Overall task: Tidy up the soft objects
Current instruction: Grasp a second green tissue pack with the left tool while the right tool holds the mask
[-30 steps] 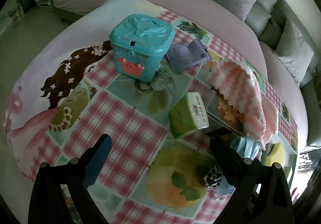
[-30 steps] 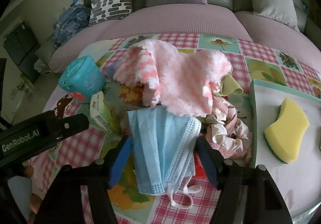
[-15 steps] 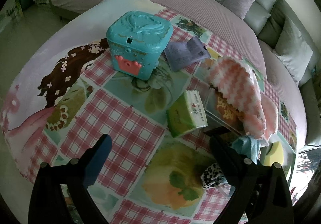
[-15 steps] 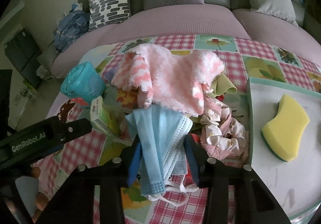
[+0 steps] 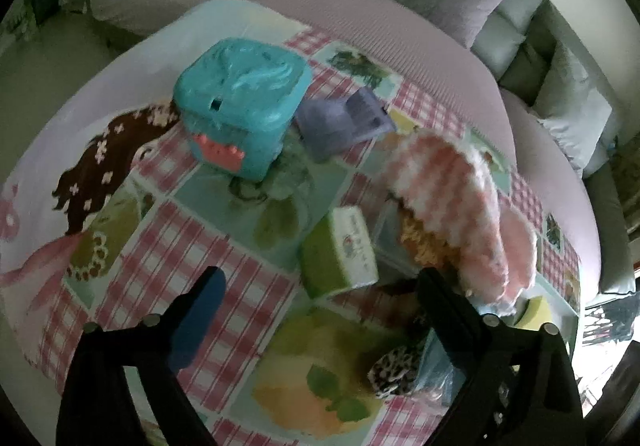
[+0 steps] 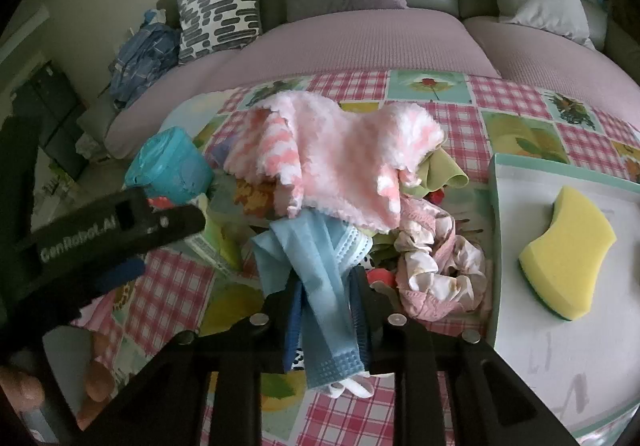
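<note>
A blue face mask (image 6: pixel 316 246) hangs bunched between the pads of my right gripper (image 6: pixel 326 282), whose jaws are closing and press on it from both sides. Its upper end runs under a fluffy pink-and-white towel (image 6: pixel 340 154) that lies on the pile of soft things. A pink-and-white scrunchie (image 6: pixel 436 266) sits just right of the mask. My left gripper (image 5: pixel 320 280) hovers over the checked tablecloth with wide jaws that are closing a little and nothing between the pads. A green tissue pack (image 5: pixel 340 252) lies just beyond its fingertips.
A white tray (image 6: pixel 520 326) at the right holds a yellow sponge (image 6: pixel 568 250). A teal toy box (image 5: pixel 244 114) and a purple pouch (image 5: pixel 344 122) stand at the back left. A leopard-print item (image 5: pixel 394 370) lies near the left gripper. Sofa cushions ring the table.
The right jaws have drawn together on the mask, squeezing it from a flat sheet into a narrow bunch. The left jaws have narrowed slightly.
</note>
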{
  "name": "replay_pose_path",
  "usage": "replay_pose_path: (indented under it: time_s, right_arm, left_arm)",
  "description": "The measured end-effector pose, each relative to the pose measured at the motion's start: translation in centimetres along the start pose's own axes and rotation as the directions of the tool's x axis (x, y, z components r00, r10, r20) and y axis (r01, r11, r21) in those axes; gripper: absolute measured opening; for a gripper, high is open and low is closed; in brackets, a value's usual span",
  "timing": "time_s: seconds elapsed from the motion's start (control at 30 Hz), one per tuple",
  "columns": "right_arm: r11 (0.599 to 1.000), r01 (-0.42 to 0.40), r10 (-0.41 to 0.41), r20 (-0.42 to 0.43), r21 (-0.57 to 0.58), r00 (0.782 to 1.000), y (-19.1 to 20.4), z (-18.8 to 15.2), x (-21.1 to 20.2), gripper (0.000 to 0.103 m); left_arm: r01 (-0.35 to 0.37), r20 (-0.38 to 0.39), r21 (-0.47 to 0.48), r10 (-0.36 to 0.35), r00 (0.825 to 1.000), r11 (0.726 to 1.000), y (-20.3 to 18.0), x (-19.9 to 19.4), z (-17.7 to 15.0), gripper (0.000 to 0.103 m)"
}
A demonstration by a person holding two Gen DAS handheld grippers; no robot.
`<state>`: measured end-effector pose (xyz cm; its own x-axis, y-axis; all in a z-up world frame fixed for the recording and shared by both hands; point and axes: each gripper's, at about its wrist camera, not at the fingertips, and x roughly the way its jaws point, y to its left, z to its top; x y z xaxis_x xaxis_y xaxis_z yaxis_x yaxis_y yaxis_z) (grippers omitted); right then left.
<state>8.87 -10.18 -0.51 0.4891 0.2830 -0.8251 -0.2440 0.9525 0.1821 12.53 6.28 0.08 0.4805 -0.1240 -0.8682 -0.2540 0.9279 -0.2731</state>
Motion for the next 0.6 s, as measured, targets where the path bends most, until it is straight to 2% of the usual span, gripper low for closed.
replay_pose_path:
  time_s: [0.03, 0.17, 0.23, 0.3, 0.37, 0.4, 0.43, 0.5, 0.6]
  right_arm:
    - [1.000, 0.000, 0.000, -0.001, 0.000, 1.000, 0.0, 0.0, 0.0, 0.023]
    - [1.000, -0.002, 0.002, 0.000, 0.000, 1.000, 0.0, 0.0, -0.1, 0.022]
    - [1.000, -0.004, 0.004, -0.001, 0.000, 1.000, 0.0, 0.0, -0.1, 0.022]
    - [1.000, -0.005, 0.005, -0.003, 0.002, 1.000, -0.1, 0.0, 0.0, 0.022]
    - [1.000, -0.006, 0.006, -0.003, 0.003, 1.000, -0.1, 0.0, -0.1, 0.022]
    - [1.000, -0.006, 0.006, -0.003, 0.003, 1.000, -0.1, 0.0, -0.1, 0.022]
    - [1.000, -0.005, 0.005, -0.003, 0.003, 1.000, -0.1, 0.0, -0.1, 0.022]
    - [1.000, -0.005, 0.005, -0.005, 0.003, 1.000, -0.1, 0.0, 0.0, 0.022]
    - [1.000, -0.006, 0.006, -0.006, 0.003, 1.000, -0.2, 0.0, 0.0, 0.022]
  left_arm:
    - [0.001, 0.004, 0.007, -0.001, 1.000, 1.000, -0.1, 0.0, 0.1, 0.082]
    - [0.021, 0.010, 0.012, -0.021, 1.000, 1.000, -0.3, 0.2, 0.4, 0.066]
    - [0.029, 0.011, 0.018, -0.030, 1.000, 0.999, -0.4, 0.5, 0.4, 0.052]
    - [0.021, 0.001, 0.033, -0.021, 1.000, 0.999, -0.6, 0.8, 0.4, 0.044]
    - [0.044, -0.002, 0.040, -0.044, 0.999, 0.998, -0.6, 0.9, 0.3, 0.037]
    - [0.058, 0.000, 0.044, -0.058, 0.998, 0.997, -0.6, 0.8, 0.3, 0.026]
    - [0.068, 0.004, 0.053, -0.068, 0.998, 0.996, -0.8, 0.7, 0.2, 0.024]
    - [0.038, 0.014, 0.086, -0.040, 0.999, 0.996, -1.2, 0.7, 0.1, 0.023]
    - [0.044, 0.013, 0.087, -0.045, 0.999, 0.995, -1.3, 0.6, 0.1, 0.022]
